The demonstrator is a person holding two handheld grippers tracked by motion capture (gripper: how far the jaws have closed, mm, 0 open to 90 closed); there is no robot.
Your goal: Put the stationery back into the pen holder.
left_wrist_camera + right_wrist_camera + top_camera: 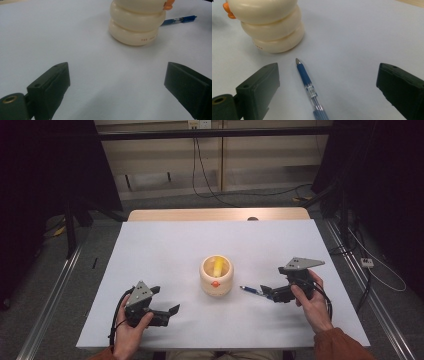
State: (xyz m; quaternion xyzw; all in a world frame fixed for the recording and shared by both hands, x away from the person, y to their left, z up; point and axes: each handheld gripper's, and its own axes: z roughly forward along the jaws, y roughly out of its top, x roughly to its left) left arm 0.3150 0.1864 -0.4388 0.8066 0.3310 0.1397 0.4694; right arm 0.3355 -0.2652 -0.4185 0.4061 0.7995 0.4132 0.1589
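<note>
The pen (309,87) is lying flat on the white table (165,245), right between the jaws of the right gripper (327,82). In the right gripper view its jaws stand wide apart, one on each side of the pen, and neither one touches it. The pen has a blue grip and a clear barrel, and its tip points away from the gripper toward the cream holder (272,25) (a stubby ringed pot with a small orange bump on its side). The tip stops just short of the pot's base, so there's a bit of bare table between them.

From the high view the pot (216,275) sits about in the middle of the table with something yellow standing inside it, and the pen (251,290) lies just to its right, with the right gripper (270,293) at the pen's far end, held low in the person's right hand (312,302).

The left gripper (172,312) is down at the near left of the table, well apart from the pen, held in the left hand (132,327). Its jaws are spread wide too, with nothing between them but table. In the left gripper view it faces the pot (137,21), and the pen (178,20) pokes out from behind the pot's right side.
</note>
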